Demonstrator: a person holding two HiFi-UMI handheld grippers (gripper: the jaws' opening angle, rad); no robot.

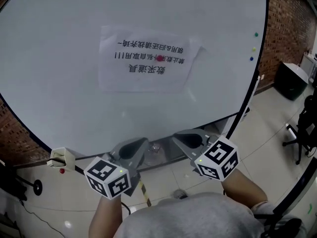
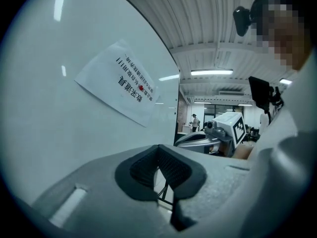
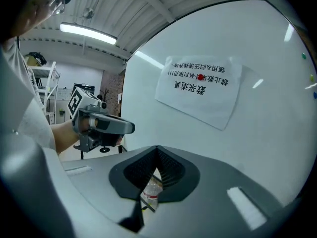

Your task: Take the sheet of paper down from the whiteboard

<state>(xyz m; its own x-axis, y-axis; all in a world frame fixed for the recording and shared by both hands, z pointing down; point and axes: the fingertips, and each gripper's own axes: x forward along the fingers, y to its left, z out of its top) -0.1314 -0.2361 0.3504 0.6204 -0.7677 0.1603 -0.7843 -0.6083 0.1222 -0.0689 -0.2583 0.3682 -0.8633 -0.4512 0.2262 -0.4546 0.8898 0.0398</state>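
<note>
Looking at where this stands, nothing of the actual job is done yet: the white rectangular sheet of paper with dark printed lines (image 1: 148, 58) is flat on the glossy white whiteboard with the thin dark frame (image 1: 59, 83), up around the middle of it, pinned by what looks like a small round red magnet (image 1: 159, 58) near the centre of the print. The left hand-held gripper (image 1: 132, 150) and the right hand-held gripper (image 1: 190, 142) both sit low, below the board's bottom edge and well apart from the sheet, each with its jaws closed together on nothing. So reaching up, dealing with the magnet and peeling the sheet away is all left to do, I'd say. Material-wise, the paper looks thin and limp, with one corner lifting a bit off the board, so it should crumple easily if pinched hard. The board is smooth and shiny enough to throw back the ceiling lights. The jaw pads are dark and ribbed, rubbery by the look, set in matte grey plastic.
</note>
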